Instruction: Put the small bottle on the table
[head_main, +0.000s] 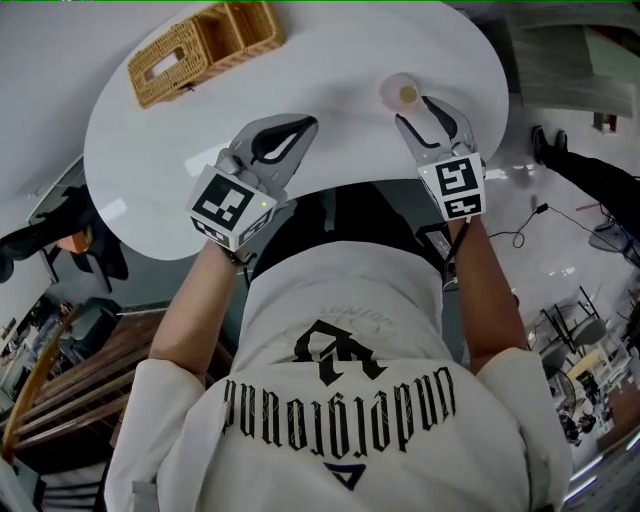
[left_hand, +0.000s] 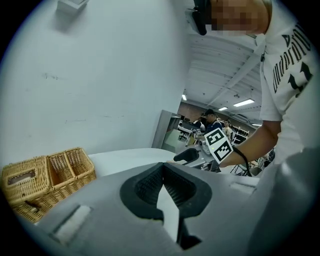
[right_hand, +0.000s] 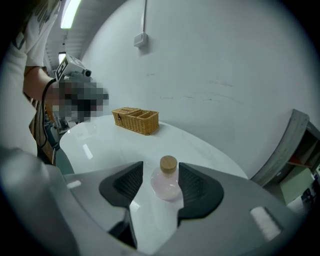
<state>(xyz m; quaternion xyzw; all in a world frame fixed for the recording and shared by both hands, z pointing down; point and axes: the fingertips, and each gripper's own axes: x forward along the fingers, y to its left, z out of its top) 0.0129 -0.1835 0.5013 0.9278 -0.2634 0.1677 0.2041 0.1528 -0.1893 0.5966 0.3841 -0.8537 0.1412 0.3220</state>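
A small pink round bottle (right_hand: 167, 182) with a cork stopper stands upright on the white round table (head_main: 330, 60), near its right edge. My right gripper (right_hand: 160, 168) is open, its two dark pads on either side of the bottle without pressing on it. In the head view the bottle (head_main: 403, 94) sits just beyond the right gripper (head_main: 418, 114). My left gripper (head_main: 303, 126) hovers over the table's near edge, shut with nothing in it; the left gripper view shows its jaws meeting at the tip of the left gripper (left_hand: 162, 167).
A wicker basket (head_main: 205, 48) with compartments stands at the table's far left, also seen as the basket (right_hand: 136, 120) against a white wall. Chairs, cables and other furniture lie on the floor around the table. People stand in the background.
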